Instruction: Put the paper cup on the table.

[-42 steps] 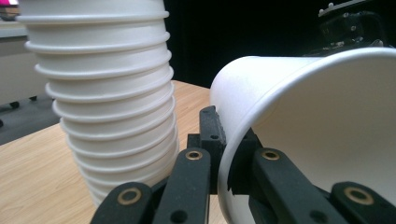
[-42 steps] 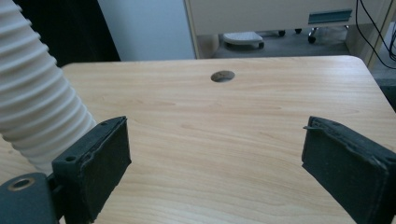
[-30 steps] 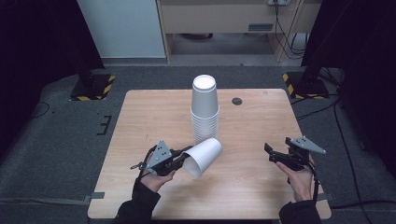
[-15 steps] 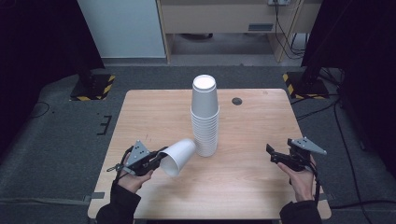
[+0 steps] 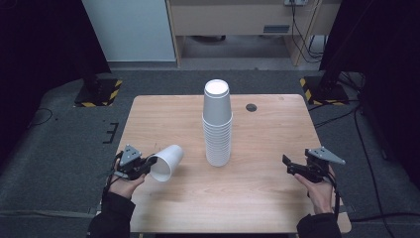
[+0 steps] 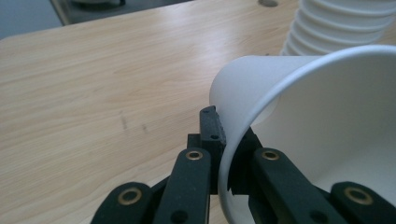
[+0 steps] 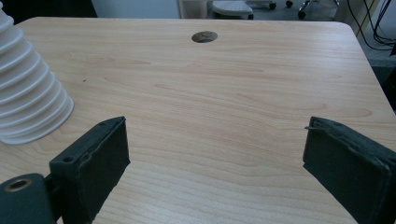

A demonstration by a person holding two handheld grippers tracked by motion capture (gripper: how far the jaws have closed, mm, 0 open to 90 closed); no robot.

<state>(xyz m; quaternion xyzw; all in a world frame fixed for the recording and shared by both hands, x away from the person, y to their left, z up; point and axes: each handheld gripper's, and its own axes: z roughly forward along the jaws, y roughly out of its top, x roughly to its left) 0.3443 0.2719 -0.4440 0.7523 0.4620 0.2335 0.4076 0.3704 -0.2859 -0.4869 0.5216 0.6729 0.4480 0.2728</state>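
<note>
A single white paper cup (image 5: 167,162) lies tipped on its side near the front left corner of the wooden bench (image 5: 257,198), its open mouth turned toward the person and its base pointing toward the middle of the bench. The left claw (image 5: 147,165) is clenched on the cup's rim; in the left gripper view one black jaw sits outside the wall of the cup (image 6: 322,135) and the other inside it, pinching the thin rim between them. Well apart from it, at the centre of the bench, stands one tall stack of white paper cups (image 5: 217,124), nested upside down, their rims forming a ribbed column; the individual cups are too many and too fine to count with certainty. Behind and to the right of the stack, one small dark round grommet (image 5: 251,107) is set into the benchtop. At the front right, the right claw (image 5: 288,165) hovers released, its two padded jaws wide apart with bare wood between them, pointing toward the stack (image 7: 28,100).
</note>
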